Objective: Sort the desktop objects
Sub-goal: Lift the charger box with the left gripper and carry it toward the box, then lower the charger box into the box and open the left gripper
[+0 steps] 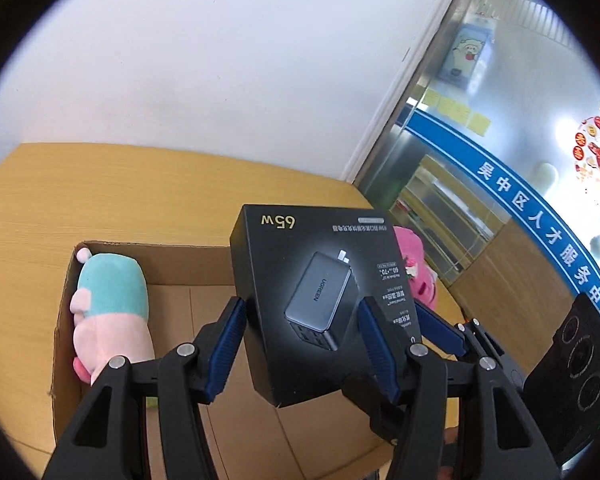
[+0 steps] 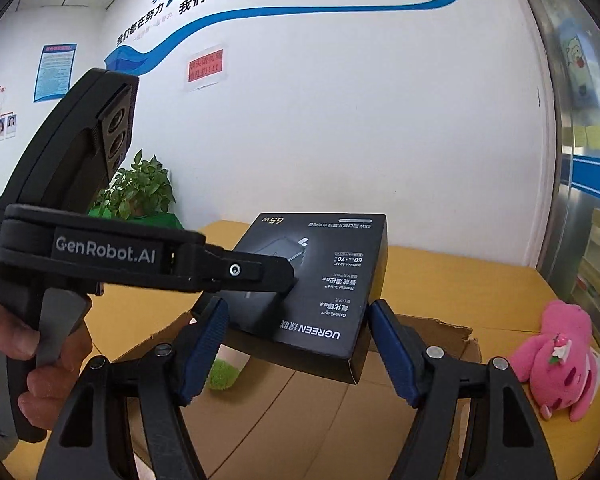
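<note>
A black UGREEN 65W charger box (image 1: 320, 300) is held in the air over an open cardboard box (image 1: 100, 252). My left gripper (image 1: 300, 344) is shut on the charger box, its blue pads against both sides. In the right wrist view the charger box (image 2: 316, 284) sits between my right gripper's (image 2: 300, 348) fingers, which stand slightly apart from it and look open. The left gripper crosses that view and grips the charger box. A teal and pink plush toy (image 1: 108, 308) lies inside the cardboard box at its left wall.
A pink bear plush (image 2: 560, 360) lies on the yellow table (image 1: 140, 192) right of the cardboard box (image 2: 440, 332). A green object (image 2: 222, 374) lies inside the box. A potted plant (image 2: 140, 192) stands at the back left. A glass door is on the right.
</note>
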`<state>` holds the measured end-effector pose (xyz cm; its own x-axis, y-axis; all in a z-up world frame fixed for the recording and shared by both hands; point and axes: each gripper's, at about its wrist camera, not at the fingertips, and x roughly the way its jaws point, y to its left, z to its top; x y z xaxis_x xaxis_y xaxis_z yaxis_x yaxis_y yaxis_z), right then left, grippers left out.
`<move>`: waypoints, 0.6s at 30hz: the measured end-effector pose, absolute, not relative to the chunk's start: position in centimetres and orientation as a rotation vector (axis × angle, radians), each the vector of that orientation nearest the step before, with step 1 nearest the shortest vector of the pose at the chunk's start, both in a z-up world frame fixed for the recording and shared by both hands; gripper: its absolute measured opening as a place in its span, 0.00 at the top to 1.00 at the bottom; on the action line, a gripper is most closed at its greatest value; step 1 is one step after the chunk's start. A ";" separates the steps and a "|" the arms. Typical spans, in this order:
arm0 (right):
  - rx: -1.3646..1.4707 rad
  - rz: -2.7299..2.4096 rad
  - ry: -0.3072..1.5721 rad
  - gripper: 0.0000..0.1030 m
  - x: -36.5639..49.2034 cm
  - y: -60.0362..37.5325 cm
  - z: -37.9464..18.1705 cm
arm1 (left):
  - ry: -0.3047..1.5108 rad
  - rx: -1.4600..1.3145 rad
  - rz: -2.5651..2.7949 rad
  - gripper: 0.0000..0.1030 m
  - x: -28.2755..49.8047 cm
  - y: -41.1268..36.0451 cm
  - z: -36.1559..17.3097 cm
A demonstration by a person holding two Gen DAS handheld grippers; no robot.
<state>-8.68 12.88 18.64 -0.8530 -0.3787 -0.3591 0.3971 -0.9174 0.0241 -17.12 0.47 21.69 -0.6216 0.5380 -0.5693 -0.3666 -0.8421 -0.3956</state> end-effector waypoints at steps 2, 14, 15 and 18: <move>0.537 -2.683 0.068 0.25 -10.6 12.9 18.2 | -0.327 -0.982 2.430 0.45 -18.9 0.1 20.9; 0.987 -2.546 -0.138 0.25 -23.7 14.0 9.1 | -0.311 -1.333 2.396 0.45 -29.1 1.5 10.8; 1.015 -2.533 -0.147 0.25 -24.3 14.0 8.5 | -0.309 -1.368 2.396 0.45 -29.7 1.5 9.8; 1.136 -2.469 -0.183 0.25 -26.1 13.3 5.7 | -0.298 -1.480 2.381 0.45 -31.2 1.3 7.1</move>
